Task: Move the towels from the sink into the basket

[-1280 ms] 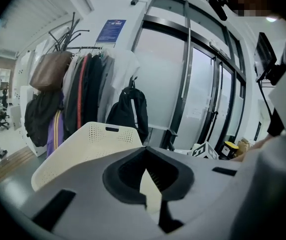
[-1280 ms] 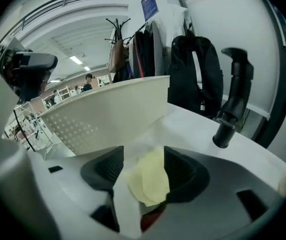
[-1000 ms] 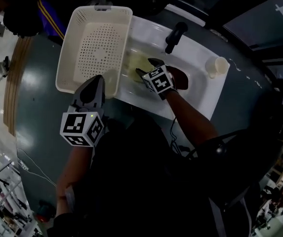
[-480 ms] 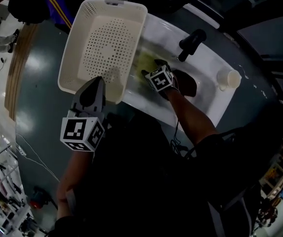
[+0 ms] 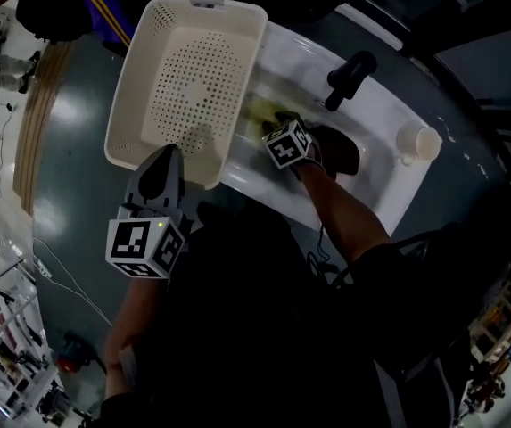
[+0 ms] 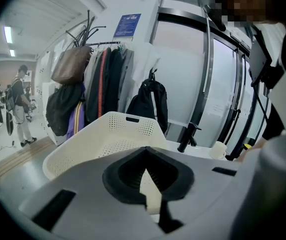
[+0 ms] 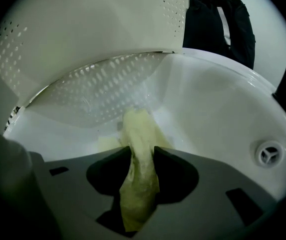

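Note:
A yellow-green towel point(image 7: 140, 134) lies in the white sink point(image 5: 389, 194), close under the basket's side. My right gripper point(image 7: 143, 154) reaches down into the bowl. Its jaws have just been closing and now pinch a fold of that towel. In the head view, the marker cube hides most of the right gripper point(image 5: 277, 121), and a little of the towel point(image 5: 262, 110) shows beside it. The cream perforated basket point(image 5: 188, 69) stands empty on the sink's left edge. My left gripper point(image 5: 168, 154) hovers at the basket's near rim, shut and holding nothing. Beyond the left gripper point(image 6: 145, 153) the basket point(image 6: 113, 134) fills the left gripper view.
A black faucet point(image 5: 349, 74) stands at the sink's back, with a white cup point(image 5: 416, 141) to its right. A dark brown thing point(image 5: 340, 154) lies in the bowl beside my right arm. The drain point(image 7: 268, 154) is at the right. Coats hang on a rack point(image 6: 103, 79).
My right gripper has sunk deeper into the sink, down onto the yellow-green towel. The left gripper has stayed near the basket's near rim.

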`<state>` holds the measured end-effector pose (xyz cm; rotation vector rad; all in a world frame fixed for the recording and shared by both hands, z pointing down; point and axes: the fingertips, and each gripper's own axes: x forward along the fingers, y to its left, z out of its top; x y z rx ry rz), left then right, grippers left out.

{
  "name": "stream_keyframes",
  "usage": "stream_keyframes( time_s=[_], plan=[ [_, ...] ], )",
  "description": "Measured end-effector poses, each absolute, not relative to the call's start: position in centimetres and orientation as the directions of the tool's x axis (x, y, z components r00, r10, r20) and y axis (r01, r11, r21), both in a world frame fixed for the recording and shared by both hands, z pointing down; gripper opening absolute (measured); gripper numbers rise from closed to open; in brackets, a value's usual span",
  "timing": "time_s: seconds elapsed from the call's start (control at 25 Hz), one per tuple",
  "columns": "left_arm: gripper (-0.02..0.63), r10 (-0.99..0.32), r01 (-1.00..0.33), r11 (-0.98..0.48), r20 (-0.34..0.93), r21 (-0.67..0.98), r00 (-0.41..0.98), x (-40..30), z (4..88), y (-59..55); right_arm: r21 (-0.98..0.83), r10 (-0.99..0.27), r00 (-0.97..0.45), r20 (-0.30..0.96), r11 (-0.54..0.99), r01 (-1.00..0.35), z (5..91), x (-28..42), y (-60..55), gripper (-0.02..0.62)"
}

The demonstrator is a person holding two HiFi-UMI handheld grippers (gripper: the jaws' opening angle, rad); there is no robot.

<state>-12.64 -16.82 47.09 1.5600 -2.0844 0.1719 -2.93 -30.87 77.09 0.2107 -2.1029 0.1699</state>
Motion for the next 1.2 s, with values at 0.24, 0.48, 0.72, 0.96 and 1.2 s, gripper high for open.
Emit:
stream_keyframes(
  time_s=[0.24, 0.48, 0.72, 0.96, 1.2],
  plan=[
    [0.003, -0.866, -0.926, 0.318, 0.462, 0.206, -0.194, -12.0, 46.5, -17.1, -0.049, -0.087, -0.554, 0.828, 0.973, -0.226, 75.5, -2.9, -31.0, 0.114],
    [0.003, -0.882, -0.931, 0.287, 0.442, 0.226, -0.165, -11.5, 46.0, -17.2, -0.072, -0.102, -0.610, 0.786, 0.964, -0.254, 72.0, -2.6, -30.3, 0.094],
    [0.003, -0.915, -0.947, 0.213, 0.389, 0.240, -0.107, -11.5, 44.4, -17.7, -0.084, -0.156, -0.662, 0.733, 0.945, -0.316, 67.4, -1.9, -29.9, 0.091],
    [0.003, -0.942, -0.956, 0.133, 0.334, 0.263, -0.039, -12.0, 42.6, -17.4, -0.100, -0.211, -0.703, 0.679, 0.923, -0.372, 61.9, -1.3, -29.2, 0.091],
    [0.003, -0.956, -0.965, 0.066, 0.292, 0.254, 0.012, -13.0, 41.2, -16.7, -0.069, -0.283, -0.724, 0.630, 0.908, -0.414, 56.4, -1.0, -28.4, 0.091]
  ],
)
